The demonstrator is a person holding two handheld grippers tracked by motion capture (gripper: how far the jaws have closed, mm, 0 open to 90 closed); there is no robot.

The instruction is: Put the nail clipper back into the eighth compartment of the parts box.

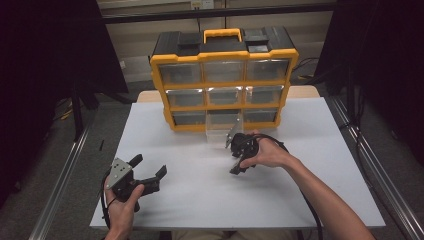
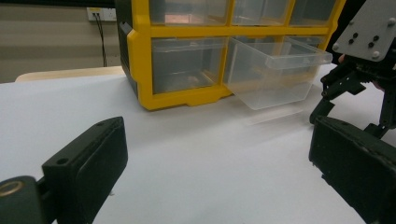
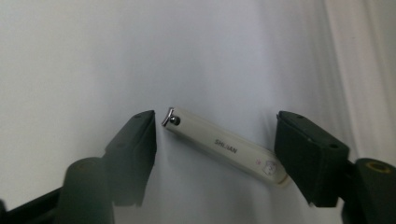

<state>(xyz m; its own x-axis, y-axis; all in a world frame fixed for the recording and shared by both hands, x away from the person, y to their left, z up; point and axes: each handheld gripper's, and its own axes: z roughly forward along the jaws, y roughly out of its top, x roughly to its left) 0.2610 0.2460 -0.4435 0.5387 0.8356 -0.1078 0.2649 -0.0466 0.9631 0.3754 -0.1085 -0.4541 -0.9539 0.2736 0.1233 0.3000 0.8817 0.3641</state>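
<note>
White tabletop (image 1: 310, 150) carries a yellow-and-black drawer organizer (image 1: 223, 75) at its far edge. At the near left, the left gripper (image 1: 148, 169) rests, jaws wide apart. Farther right, a clear drawer (image 2: 275, 70) stands pulled out. The right gripper (image 3: 215, 140) points down, jaws spread around a cream nail clipper (image 3: 224, 147) lying flat.

The room is dim, with dark curtains (image 1: 50, 50) hanging on both sides and a pale panelled wall (image 1: 135, 35) at the back. A white sheet covers the table (image 1: 310, 165), whose wooden edge (image 1: 305, 91) peeks out at the far end. Grey floor (image 1: 45, 165) lies around it, crossed by metal rails (image 1: 62, 180) along each side.
</note>
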